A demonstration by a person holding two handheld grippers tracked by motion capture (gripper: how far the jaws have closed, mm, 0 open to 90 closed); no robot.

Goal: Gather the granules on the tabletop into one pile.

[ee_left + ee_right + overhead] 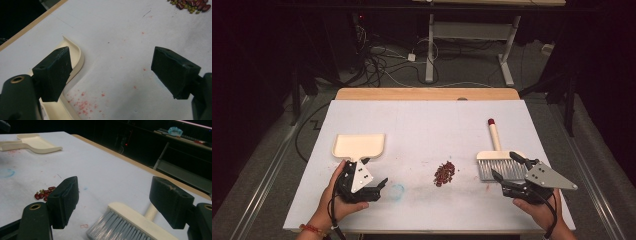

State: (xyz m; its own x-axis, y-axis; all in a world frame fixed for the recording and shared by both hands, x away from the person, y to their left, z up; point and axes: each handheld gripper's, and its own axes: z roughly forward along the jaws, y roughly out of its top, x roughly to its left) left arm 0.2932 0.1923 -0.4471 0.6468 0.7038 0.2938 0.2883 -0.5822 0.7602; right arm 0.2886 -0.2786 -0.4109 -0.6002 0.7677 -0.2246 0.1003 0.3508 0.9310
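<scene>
The hand brush [498, 161] lies flat on the right part of the white worktop [427, 125], its cream handle with a red tip pointing away from the person and its grey bristles turned toward the near edge. The right hand-held gripper [504, 171] sits just at the bristle end with its jaws spread wide; in the right gripper view the brush [130, 222] lies low between the two black pads, which do not press on it. A small heap of red beans [444, 173] rests near the middle of the worktop, to the left of the brush. Further left lies the cream dustpan [359, 146], its handle pointing toward the person. The left hand-held gripper [379, 186] rests beside that handle, jaws released and holding nothing; one pad stands over the dustpan's [75, 57] rim.
</scene>
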